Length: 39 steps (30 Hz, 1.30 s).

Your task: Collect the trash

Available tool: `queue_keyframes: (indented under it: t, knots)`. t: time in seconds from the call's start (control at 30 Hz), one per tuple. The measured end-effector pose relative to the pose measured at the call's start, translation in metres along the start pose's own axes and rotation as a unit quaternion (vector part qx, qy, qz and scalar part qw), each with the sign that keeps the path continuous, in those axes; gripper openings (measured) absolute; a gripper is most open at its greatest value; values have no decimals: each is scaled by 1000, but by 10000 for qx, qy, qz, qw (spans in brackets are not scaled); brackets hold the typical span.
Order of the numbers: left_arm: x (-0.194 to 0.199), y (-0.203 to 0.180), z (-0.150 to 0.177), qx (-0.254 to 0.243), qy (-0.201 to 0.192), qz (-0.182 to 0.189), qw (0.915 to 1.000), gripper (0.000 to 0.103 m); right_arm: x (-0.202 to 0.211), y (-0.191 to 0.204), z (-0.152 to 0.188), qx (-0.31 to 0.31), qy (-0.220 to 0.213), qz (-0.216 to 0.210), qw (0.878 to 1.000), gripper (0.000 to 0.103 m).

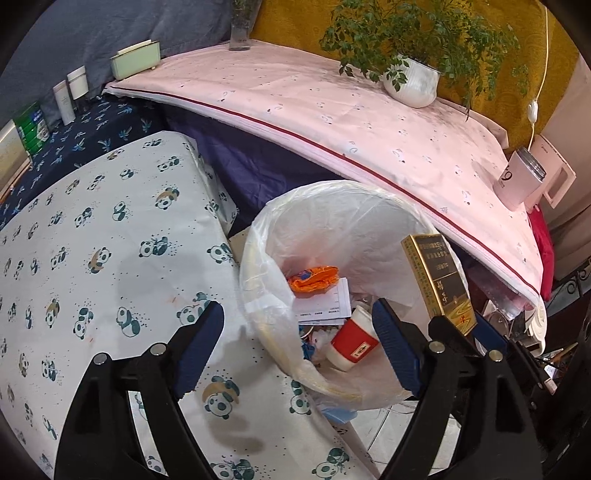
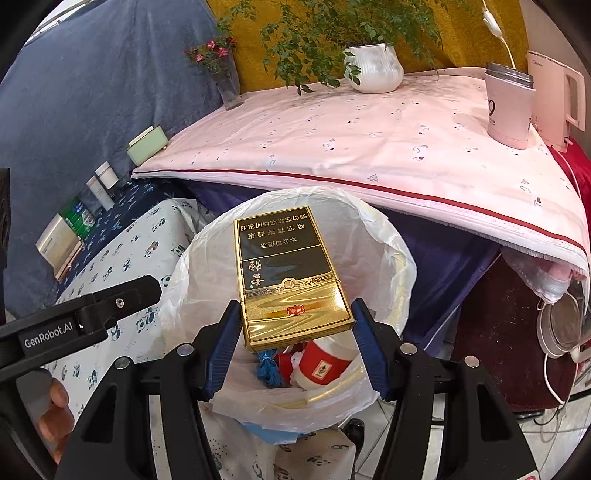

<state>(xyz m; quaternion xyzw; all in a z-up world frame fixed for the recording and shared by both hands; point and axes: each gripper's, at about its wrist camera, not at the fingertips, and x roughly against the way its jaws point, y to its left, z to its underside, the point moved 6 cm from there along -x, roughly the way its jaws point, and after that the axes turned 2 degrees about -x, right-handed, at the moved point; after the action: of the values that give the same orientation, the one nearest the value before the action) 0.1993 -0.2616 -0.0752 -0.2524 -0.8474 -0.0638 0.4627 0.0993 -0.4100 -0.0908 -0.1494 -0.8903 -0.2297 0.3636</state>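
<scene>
A gold and black cigarette box (image 2: 288, 280) sits between the blue pads of my right gripper (image 2: 295, 325), which is shut on it and holds it over a bin lined with a white plastic bag (image 2: 391, 251). The same box (image 1: 439, 277) shows in the left wrist view, above the bin (image 1: 258, 258). In the bin lie a red and white paper cup (image 1: 352, 341), an orange wrapper (image 1: 314, 278) and papers (image 1: 325, 306). My left gripper (image 1: 297, 347) is open and empty, beside the bin's near rim, over a panda-print cloth (image 1: 103, 266).
A pink-covered table (image 1: 332, 118) stands behind the bin with a potted plant (image 1: 410, 81), a glass vase (image 1: 240, 26), a pink mug (image 1: 517, 181) and a white kettle (image 2: 557, 99). Bottles and boxes (image 1: 70, 96) stand at far left. Cables (image 2: 554, 384) lie at right.
</scene>
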Motion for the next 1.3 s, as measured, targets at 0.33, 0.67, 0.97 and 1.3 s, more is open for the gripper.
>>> queue_keyframes:
  t: [0.33,0.67,0.97,1.3]
  knots:
    - [3,24,5,99,-68,-218,9997,78,-3,21,1,191,5,1,9998,59]
    - [18,44,12,83,-254,-485,9985,78,10,38,2,446,-66,80,9989,63]
    - [39,57,26,48,-458,-760,9960,86,35,57,10,770,-173,185,9967,74]
    - [56,59,40,-18,-440,-913,9948,88,55,57,20,891,-61,612,9941,86]
